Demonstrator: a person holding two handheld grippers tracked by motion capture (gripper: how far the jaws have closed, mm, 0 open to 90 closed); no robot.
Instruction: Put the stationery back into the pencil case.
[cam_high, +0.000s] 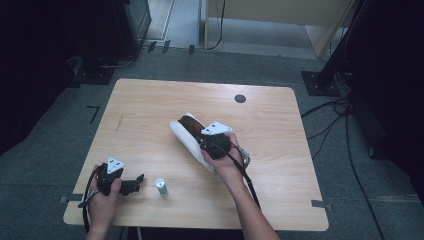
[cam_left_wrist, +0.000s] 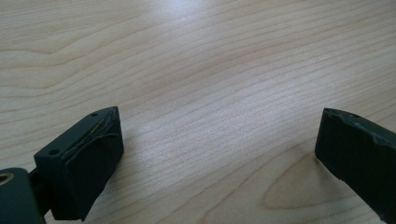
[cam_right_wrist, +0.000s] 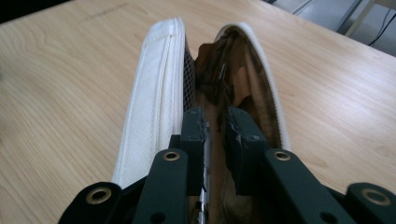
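— High view first: what is the right gripper (cam_high: 212, 141) doing?

— It sits over a white pouch (cam_high: 186, 139) near the middle of the table (cam_high: 270, 130), with the person's right hand (cam_high: 225, 162) around it. The pouch lies slantwise, its far end pointing up and to the left, and its dark brown lining shows at that end.

— And from the right gripper view?

— Its jaws are drawn almost together, and a thin metal piece, perhaps the zip pull (cam_right_wrist: 205, 161), sits in the narrow gap between them. I cannot tell whether the pads actually press on it. The white pouch (cam_right_wrist: 154, 88) gapes open ahead of the jaws, white fabric edge on the left, brown lining on the right.

— The other side?

— The left gripper (cam_high: 131, 185) rests low at the near left part of the table, held in the left hand (cam_high: 102, 197), well apart from the pouch. In the left gripper view its jaws stand wide apart with bare wood between them.

— Anything else on the table?

— A small pale cylinder (cam_high: 161, 186) stands just beside the left gripper's jaws, on their right. A dark round cap (cam_high: 240, 98) sits in the tabletop near the far edge.
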